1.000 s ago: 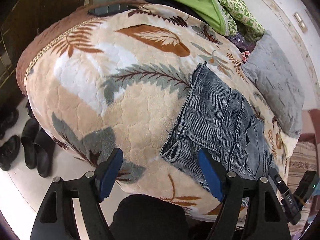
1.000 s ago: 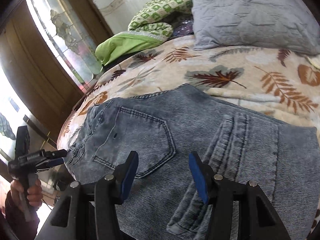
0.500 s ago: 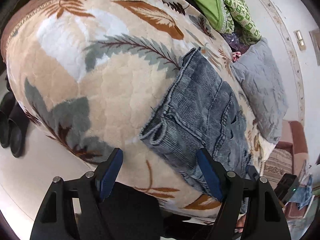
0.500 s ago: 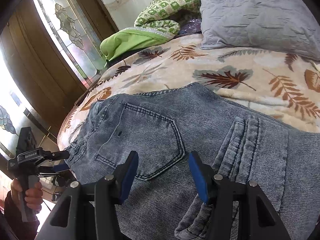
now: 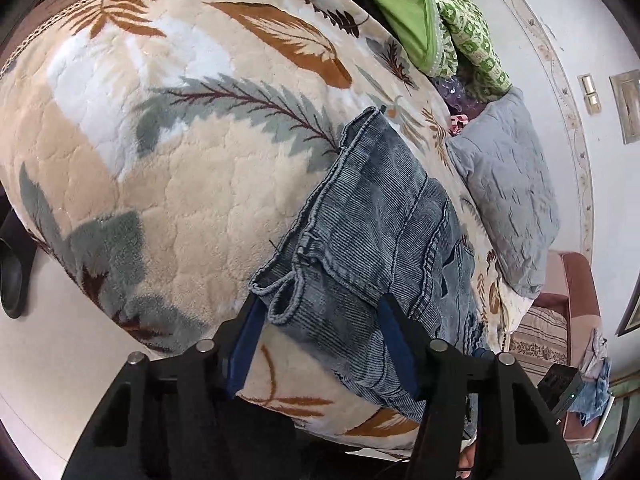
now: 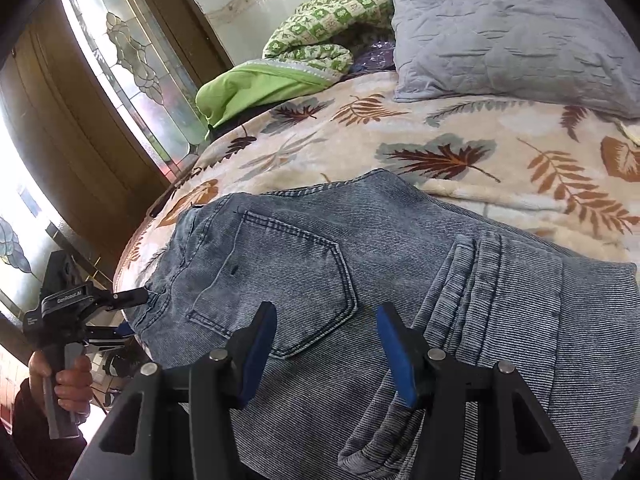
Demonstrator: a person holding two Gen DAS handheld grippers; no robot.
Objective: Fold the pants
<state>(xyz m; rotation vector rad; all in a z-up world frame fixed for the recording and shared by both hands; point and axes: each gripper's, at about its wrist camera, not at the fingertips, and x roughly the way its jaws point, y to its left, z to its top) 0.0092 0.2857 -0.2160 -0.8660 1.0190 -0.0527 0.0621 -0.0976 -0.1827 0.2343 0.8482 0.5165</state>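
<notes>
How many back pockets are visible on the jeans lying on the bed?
1. The back pocket sits on the upper layer of the folded jeans, just ahead of the right gripper. A second pocket may be hidden in the fold.

Your pants [image 6: 400,264] lie on the blanket [image 6: 460,152] at the bed's near edge, the pillow [image 6: 512,36] behind them by the wall, a heap of clothes [image 6: 296,64] left of that pillow, and shoes [image 5: 12,256] on the floor beside the bed
</notes>
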